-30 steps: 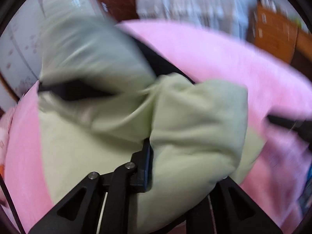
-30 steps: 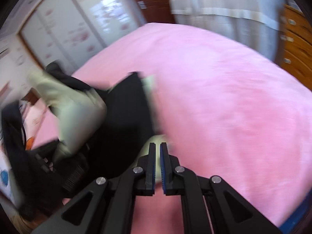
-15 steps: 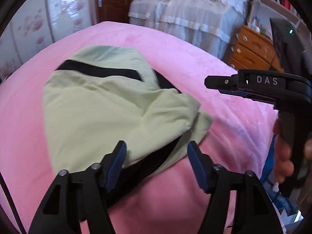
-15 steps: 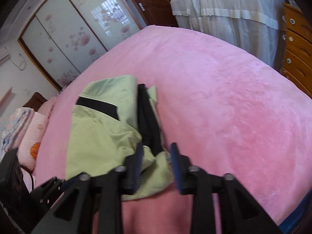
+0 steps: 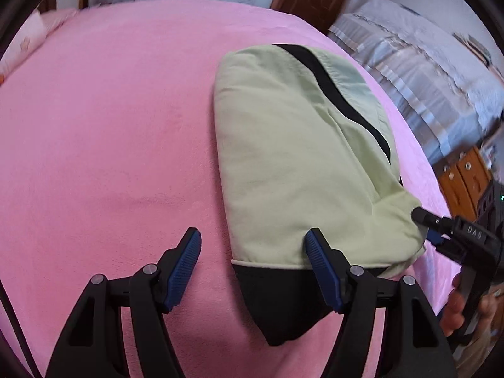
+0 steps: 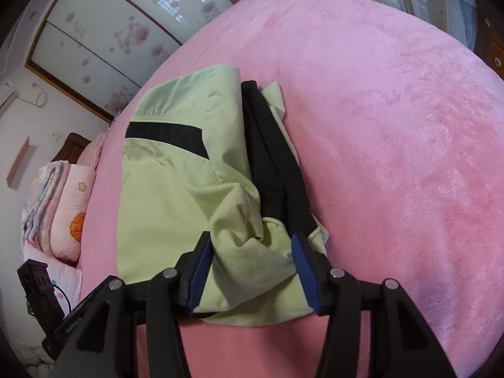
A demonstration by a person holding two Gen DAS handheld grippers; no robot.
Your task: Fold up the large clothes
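Observation:
A light green garment with black panels (image 5: pixel 293 163) lies folded in a compact bundle on the pink bed cover (image 5: pixel 110 126). My left gripper (image 5: pixel 253 249) is open and empty, just above the bundle's near left corner, where a black flap sticks out. The right gripper also shows at the bundle's right edge in the left wrist view (image 5: pixel 423 220). In the right wrist view the garment (image 6: pixel 176 195) lies in front, and my right gripper (image 6: pixel 250 256) is open with its jaws on either side of a bunched green fold at the near edge.
Pink pillows (image 6: pixel 67 208) lie at the head of the bed on the left. A second bed with a pale cover (image 5: pixel 425 72) and a wooden drawer unit (image 5: pixel 463 182) stand beyond the bed's right edge. A sliding wardrobe (image 6: pixel 104 41) is behind.
Both grippers have let go of the garment and opened wide. The garment, lifted and moving a second ago, now lies folded and still on the bed. The left gripper has drawn back.

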